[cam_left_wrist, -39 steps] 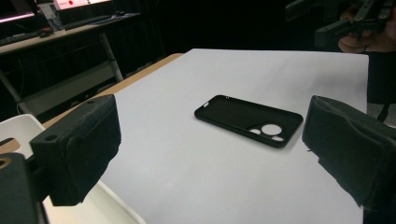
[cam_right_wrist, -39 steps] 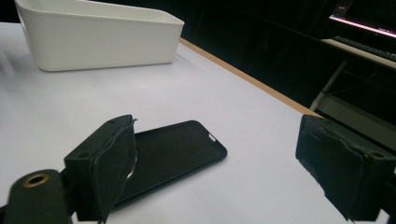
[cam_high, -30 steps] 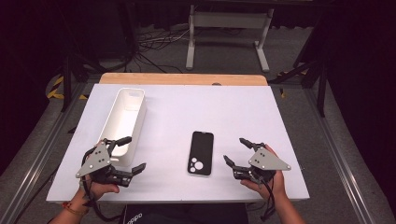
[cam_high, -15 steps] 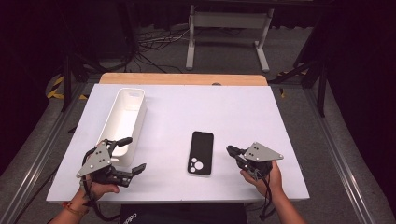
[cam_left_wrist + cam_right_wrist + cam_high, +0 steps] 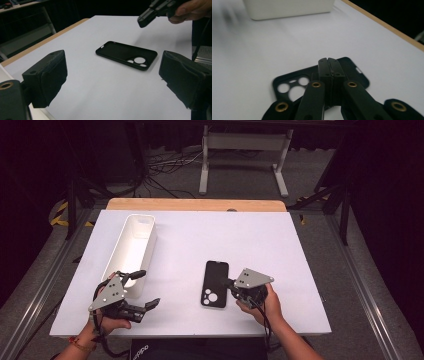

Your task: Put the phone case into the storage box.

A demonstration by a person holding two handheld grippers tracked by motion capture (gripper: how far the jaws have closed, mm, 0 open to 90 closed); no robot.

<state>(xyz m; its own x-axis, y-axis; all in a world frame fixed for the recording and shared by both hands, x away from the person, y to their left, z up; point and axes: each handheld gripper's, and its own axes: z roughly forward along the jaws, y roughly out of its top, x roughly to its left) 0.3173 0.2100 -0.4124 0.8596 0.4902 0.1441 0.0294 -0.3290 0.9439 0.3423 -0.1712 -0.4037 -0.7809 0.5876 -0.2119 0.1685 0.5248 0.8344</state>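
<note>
phone case: black, empty phone case (image 5: 215, 283) lying open side up on the white desk (image 5: 300, 270), near the front edge, camera cut-outs toward the person
long axis: runs from the person toward the far edge, roughly parallel to the white bin (image 5: 131, 252)
nearer hand: right hand-held gripper (image 5: 231, 283), at the case's right long edge; whether it touches I cannot tell
right hand-held gripper: jaws have just been closing and now meet pad to pad, nothing between them, tips over the case's rim
left hand-held gripper (image 5: 145, 288): well apart to the left by the bin's near end, jaws spread wide, holding nothing
</note>
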